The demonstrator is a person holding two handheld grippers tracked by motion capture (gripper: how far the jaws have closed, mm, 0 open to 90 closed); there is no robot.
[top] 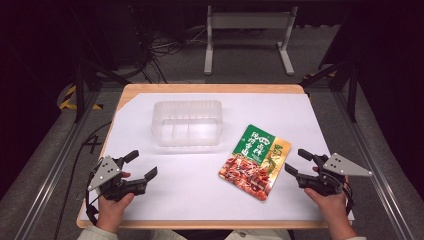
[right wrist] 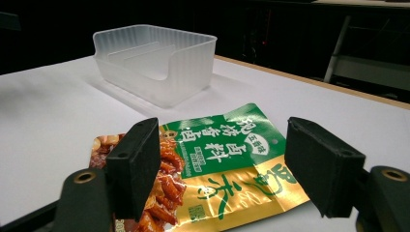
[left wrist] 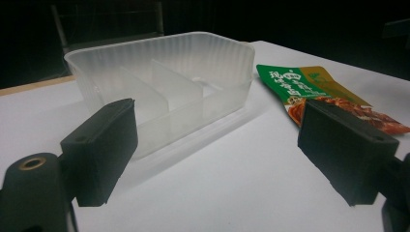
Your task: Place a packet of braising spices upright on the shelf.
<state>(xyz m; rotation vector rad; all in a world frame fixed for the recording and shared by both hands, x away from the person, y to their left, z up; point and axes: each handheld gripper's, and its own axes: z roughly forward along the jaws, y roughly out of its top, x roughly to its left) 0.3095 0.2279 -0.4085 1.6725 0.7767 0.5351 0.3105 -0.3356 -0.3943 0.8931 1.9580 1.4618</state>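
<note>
High view recorded a white-covered worktop (top: 165, 200) with a clear plastic container (top: 187, 122) lying toward the far middle and a green, gold and red food pouch (top: 255, 161) lying flat nearer the person, right of centre. The container and pouch were apart, not touching. The left gripper (top: 142, 166) was held in the left hand (top: 112, 207) at the near left corner, jaws set wide and holding nothing. The right gripper (top: 298, 162) was held in the right hand (top: 332, 205) at the near right, jaws likewise wide and empty, just beside the pouch's right edge but not touching it. Left gripper view showed the container (left wrist: 164, 92) standing upright, with inner dividers forming compartments, all empty, and the pouch (left wrist: 309, 87) to its right. Right gripper view showed the pouch (right wrist: 212, 159) lying flat between and beyond the open jaws, printed face up, the container (right wrist: 154, 65) farther off
</note>
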